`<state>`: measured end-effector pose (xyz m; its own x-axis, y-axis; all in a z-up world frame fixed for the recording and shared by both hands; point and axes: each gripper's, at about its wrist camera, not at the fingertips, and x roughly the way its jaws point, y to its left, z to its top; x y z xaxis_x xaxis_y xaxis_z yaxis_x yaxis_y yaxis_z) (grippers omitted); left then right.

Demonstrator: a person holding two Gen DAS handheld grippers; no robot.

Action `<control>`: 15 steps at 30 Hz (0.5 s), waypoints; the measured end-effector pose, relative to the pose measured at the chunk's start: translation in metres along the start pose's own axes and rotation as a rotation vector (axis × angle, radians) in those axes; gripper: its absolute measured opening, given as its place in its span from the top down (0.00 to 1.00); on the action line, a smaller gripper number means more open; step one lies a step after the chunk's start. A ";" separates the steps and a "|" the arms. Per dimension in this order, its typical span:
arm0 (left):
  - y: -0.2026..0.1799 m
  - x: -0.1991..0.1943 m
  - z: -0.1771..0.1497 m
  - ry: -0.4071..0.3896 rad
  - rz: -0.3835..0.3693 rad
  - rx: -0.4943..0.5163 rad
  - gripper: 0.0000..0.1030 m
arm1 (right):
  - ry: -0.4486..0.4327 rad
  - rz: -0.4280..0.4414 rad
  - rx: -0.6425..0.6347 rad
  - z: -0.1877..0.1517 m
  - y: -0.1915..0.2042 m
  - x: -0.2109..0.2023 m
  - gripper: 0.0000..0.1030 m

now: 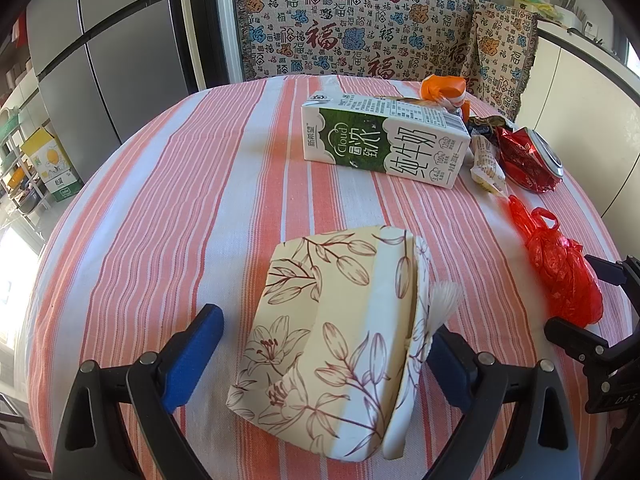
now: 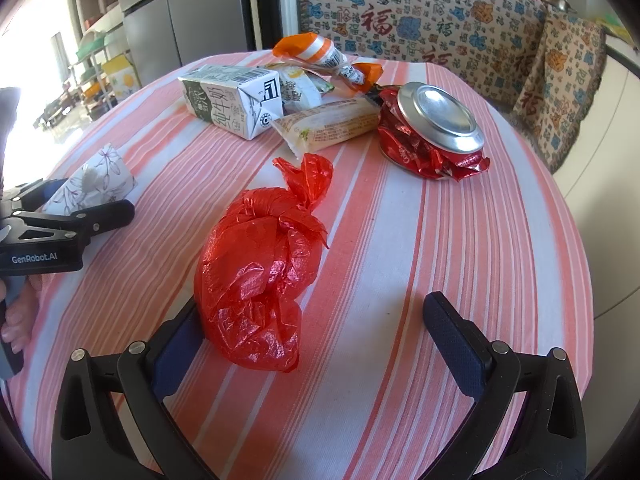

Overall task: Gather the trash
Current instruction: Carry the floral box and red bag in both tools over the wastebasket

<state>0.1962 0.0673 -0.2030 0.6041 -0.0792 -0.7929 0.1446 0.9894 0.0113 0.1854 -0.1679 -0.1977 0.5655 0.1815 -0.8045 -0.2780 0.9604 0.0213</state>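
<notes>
Pink-and-white striped cloth covers the round worktop [image 1: 168,208]. Seen from the left wrist, the left claw [image 1: 320,360] is spread apart around a cream floral-printed paper box [image 1: 336,344]; its loose lid could be crushed. Seen from the right wrist, the right claw [image 2: 316,340] is spread wide, a knotted red plastic bag [image 2: 256,280] touching one pad [image 2: 176,344]; slippery film could be pushed aside.

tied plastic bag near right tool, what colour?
Red, translucent bag, lying on the striped tablecloth. Clearest in the right wrist view.
</notes>
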 end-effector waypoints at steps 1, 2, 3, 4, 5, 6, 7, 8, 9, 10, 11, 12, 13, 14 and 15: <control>0.000 0.000 0.000 0.000 -0.001 -0.001 0.06 | 0.000 0.000 0.000 0.000 0.000 0.000 0.00; -0.001 -0.001 0.000 -0.001 -0.003 -0.002 0.06 | 0.000 0.000 0.000 0.000 0.000 0.000 0.00; 0.000 -0.001 0.000 -0.002 -0.011 -0.003 0.06 | 0.000 0.000 0.000 0.000 0.000 0.000 0.00; 0.001 -0.002 -0.001 -0.004 -0.020 -0.005 0.07 | 0.000 0.001 0.001 0.000 0.000 0.000 0.00; 0.002 -0.003 -0.001 -0.006 -0.035 -0.006 0.07 | -0.001 0.006 0.004 0.000 0.000 -0.001 0.00; 0.002 -0.005 -0.002 -0.005 -0.048 -0.005 0.07 | -0.002 0.018 0.009 -0.002 -0.004 -0.002 0.00; 0.004 -0.007 -0.003 0.001 -0.061 -0.002 0.08 | 0.003 0.037 0.011 -0.004 -0.006 -0.005 0.00; 0.004 -0.009 -0.004 0.005 -0.074 -0.002 0.08 | 0.016 0.065 0.012 -0.005 -0.008 -0.009 0.01; 0.006 -0.013 -0.004 0.004 -0.094 0.000 0.08 | 0.029 0.097 0.018 -0.007 -0.011 -0.012 0.01; 0.005 -0.016 -0.005 0.003 -0.110 0.004 0.08 | 0.043 0.135 0.030 -0.007 -0.014 -0.016 0.01; 0.005 -0.019 -0.006 0.001 -0.120 0.011 0.08 | 0.054 0.163 0.044 -0.006 -0.015 -0.019 0.01; 0.003 -0.021 -0.006 0.000 -0.131 0.022 0.08 | 0.062 0.190 0.064 -0.002 -0.017 -0.023 0.01; 0.000 -0.022 -0.005 0.001 -0.138 0.034 0.08 | 0.066 0.202 0.077 0.002 -0.017 -0.025 0.01; -0.003 -0.021 -0.004 0.005 -0.141 0.046 0.08 | 0.072 0.212 0.088 0.008 -0.016 -0.026 0.01; -0.005 -0.019 -0.004 0.011 -0.139 0.056 0.08 | 0.082 0.219 0.094 0.014 -0.015 -0.024 0.01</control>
<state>0.1810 0.0645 -0.1899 0.5667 -0.2137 -0.7957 0.2699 0.9606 -0.0658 0.1869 -0.1834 -0.1701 0.4335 0.3734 -0.8202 -0.3112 0.9161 0.2526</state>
